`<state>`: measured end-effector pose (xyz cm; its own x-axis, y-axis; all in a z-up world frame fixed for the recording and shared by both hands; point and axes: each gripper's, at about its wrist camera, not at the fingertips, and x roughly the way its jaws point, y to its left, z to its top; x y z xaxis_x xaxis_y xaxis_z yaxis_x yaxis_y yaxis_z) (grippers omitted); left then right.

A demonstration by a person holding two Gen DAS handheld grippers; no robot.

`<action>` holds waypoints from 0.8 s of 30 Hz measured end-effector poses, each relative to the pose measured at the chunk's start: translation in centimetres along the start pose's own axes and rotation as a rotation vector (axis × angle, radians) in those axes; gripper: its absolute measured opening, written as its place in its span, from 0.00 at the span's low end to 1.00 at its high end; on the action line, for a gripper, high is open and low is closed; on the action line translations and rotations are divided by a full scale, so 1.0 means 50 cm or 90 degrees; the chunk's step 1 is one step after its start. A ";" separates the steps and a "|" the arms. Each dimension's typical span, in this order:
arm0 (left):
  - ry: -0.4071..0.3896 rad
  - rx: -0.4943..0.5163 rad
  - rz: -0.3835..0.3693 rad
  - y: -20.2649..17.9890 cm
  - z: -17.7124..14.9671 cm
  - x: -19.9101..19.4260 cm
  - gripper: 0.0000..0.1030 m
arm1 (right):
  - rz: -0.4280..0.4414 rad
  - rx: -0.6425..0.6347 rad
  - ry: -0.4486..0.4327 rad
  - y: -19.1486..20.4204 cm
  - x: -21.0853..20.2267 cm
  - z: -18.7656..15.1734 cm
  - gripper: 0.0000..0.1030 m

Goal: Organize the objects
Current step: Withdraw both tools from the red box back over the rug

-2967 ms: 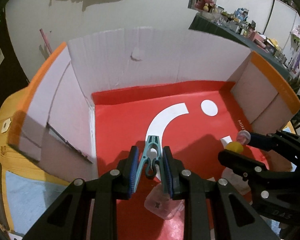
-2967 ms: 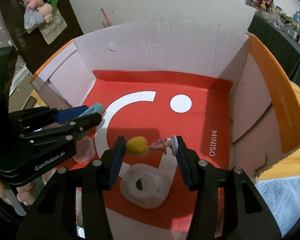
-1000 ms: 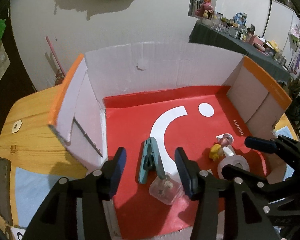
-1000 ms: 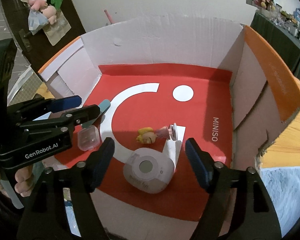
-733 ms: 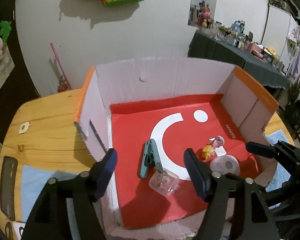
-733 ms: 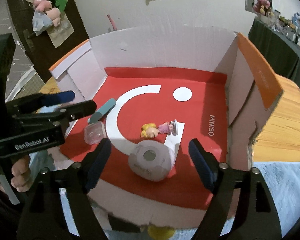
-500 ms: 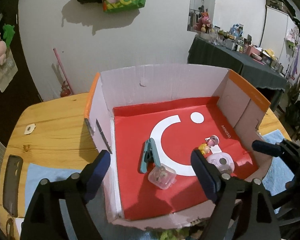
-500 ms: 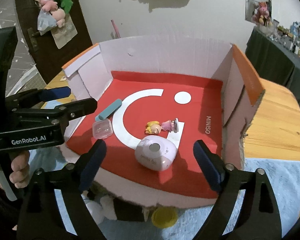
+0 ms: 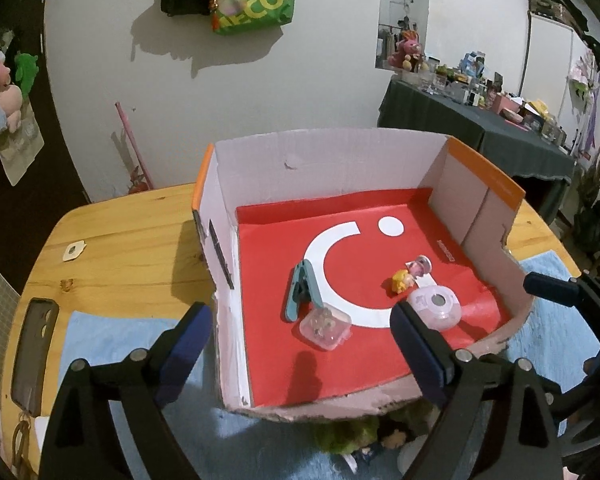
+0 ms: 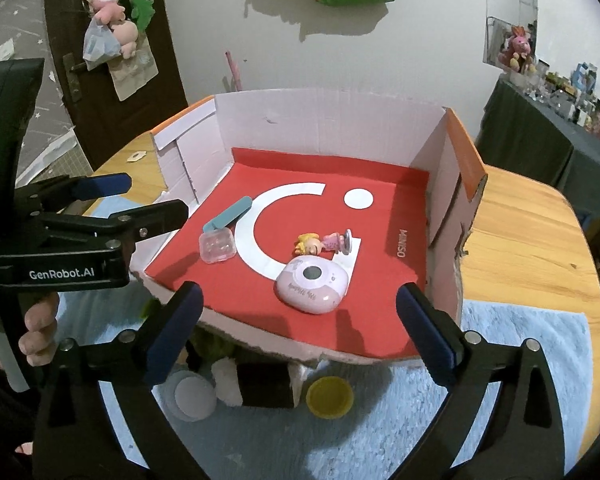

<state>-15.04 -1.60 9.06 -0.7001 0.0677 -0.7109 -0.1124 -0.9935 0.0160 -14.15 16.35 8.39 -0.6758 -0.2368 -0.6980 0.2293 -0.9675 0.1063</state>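
Three seconds ago my left gripper (image 9: 300, 336) pinched the teal plastic clothes peg (image 9: 303, 289) and my right gripper (image 10: 298, 320) pinched the small blonde doll figurine in a pink dress (image 10: 323, 242). Both claws now gape wide and empty, pulled back above the near edge of the cardboard box with the red printed floor (image 9: 452, 184). The peg lies on that floor beside the clear lidded plastic case (image 9: 325, 324); the doll lies just behind the rounded pink toy camera (image 10: 311, 283). So four items are in. More wait on the blue mat (image 10: 520, 360) in front of the box: a yellow round lid (image 10: 329, 397), a white disc (image 10: 194, 398), and what may be plush pieces, half hidden. Those come next, I judge.
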 end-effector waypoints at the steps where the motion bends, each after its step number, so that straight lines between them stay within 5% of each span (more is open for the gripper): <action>1: -0.001 0.001 -0.003 -0.001 -0.004 -0.003 0.91 | 0.000 -0.002 -0.001 0.003 -0.002 -0.002 0.98; 24: -0.012 0.015 -0.022 -0.015 -0.081 -0.069 1.00 | 0.016 0.015 -0.014 0.029 -0.052 -0.071 0.99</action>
<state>-9.66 -1.47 8.64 -0.7090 0.1042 -0.6975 -0.1536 -0.9881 0.0085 -9.59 15.87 7.85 -0.6857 -0.2624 -0.6790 0.2300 -0.9631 0.1399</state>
